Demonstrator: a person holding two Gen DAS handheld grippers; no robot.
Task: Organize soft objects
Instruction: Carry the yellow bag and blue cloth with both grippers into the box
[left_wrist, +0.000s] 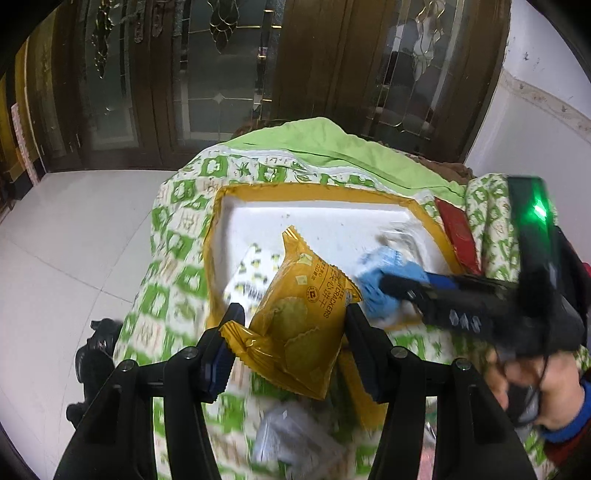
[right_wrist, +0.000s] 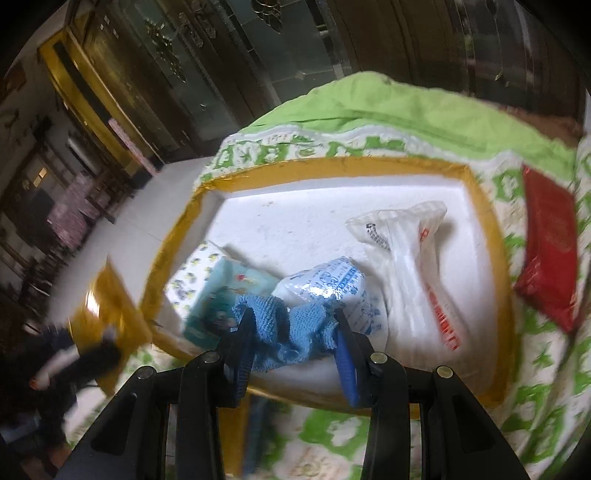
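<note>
My left gripper (left_wrist: 291, 332) clamps the yellow cracker pack (left_wrist: 295, 314), held over the near rim of the white tray (left_wrist: 325, 221). My right gripper (right_wrist: 291, 332) grips the blue cloth (right_wrist: 291, 332) inside it. 4 soft packs already lie in the tray; the red pack (right_wrist: 550, 254) is outside, left to do.

Count, both views together:
- One white foam tray (right_wrist: 480, 206) with yellow rim.
- One yellow cracker packet (left_wrist: 299, 317).
- One blue cloth (right_wrist: 291, 328).
- One red packet (right_wrist: 550, 254), outside the tray.
- Tissue packs in tray: two, one patterned (right_wrist: 192, 277), one teal (right_wrist: 236, 291).
- One blue-printed white pouch (right_wrist: 340, 291).
- One clear plastic bag (right_wrist: 413, 258).
- Tools: two, left (left_wrist: 295, 325), right (right_wrist: 293, 332).
</note>
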